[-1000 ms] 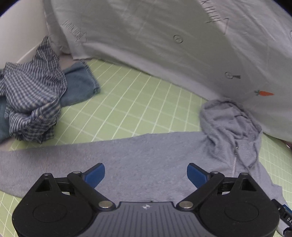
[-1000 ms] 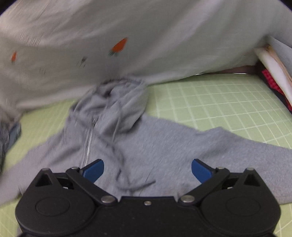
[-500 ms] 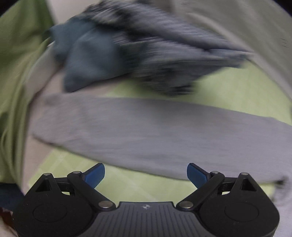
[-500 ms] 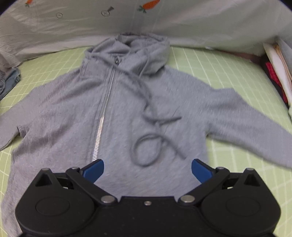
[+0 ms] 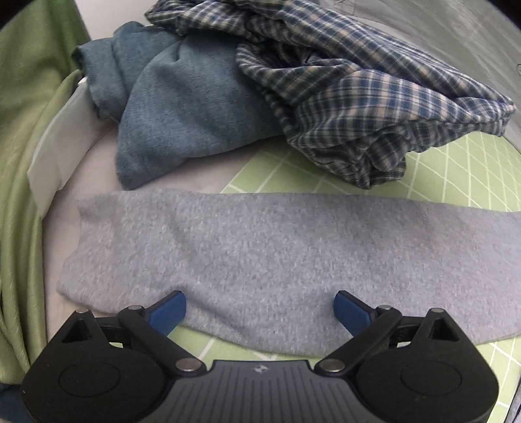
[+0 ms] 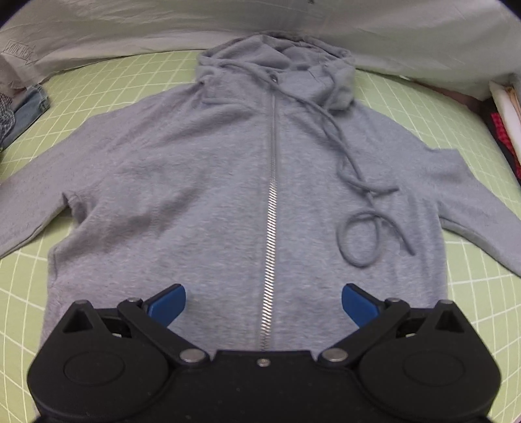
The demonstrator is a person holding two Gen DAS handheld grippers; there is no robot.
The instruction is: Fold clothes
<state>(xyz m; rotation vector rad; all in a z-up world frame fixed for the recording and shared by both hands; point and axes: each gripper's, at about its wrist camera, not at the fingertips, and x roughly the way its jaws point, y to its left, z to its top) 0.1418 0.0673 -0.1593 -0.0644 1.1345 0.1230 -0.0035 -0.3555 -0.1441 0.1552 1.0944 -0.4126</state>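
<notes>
A grey zip hoodie (image 6: 202,182) lies flat and face up on the green grid mat (image 6: 423,107), hood at the far end, drawstring looped on its right chest. My right gripper (image 6: 263,301) is open and empty above the hoodie's lower hem, astride the zipper. In the left wrist view one grey sleeve (image 5: 276,250) lies stretched across the mat, its cuff to the left. My left gripper (image 5: 260,310) is open and empty over the sleeve's near edge.
A crumpled blue plaid shirt (image 5: 368,97) and a blue-grey garment (image 5: 182,104) are piled behind the sleeve. A green curtain (image 5: 19,195) hangs at the left. A pale printed sheet (image 6: 130,29) borders the mat's far side. Stacked items (image 6: 504,114) sit at the right edge.
My left gripper swung left from the hoodie's body to the sleeve end and moved closer. My right gripper pulled back and centred over the zipper at the hem. Both stayed open.
</notes>
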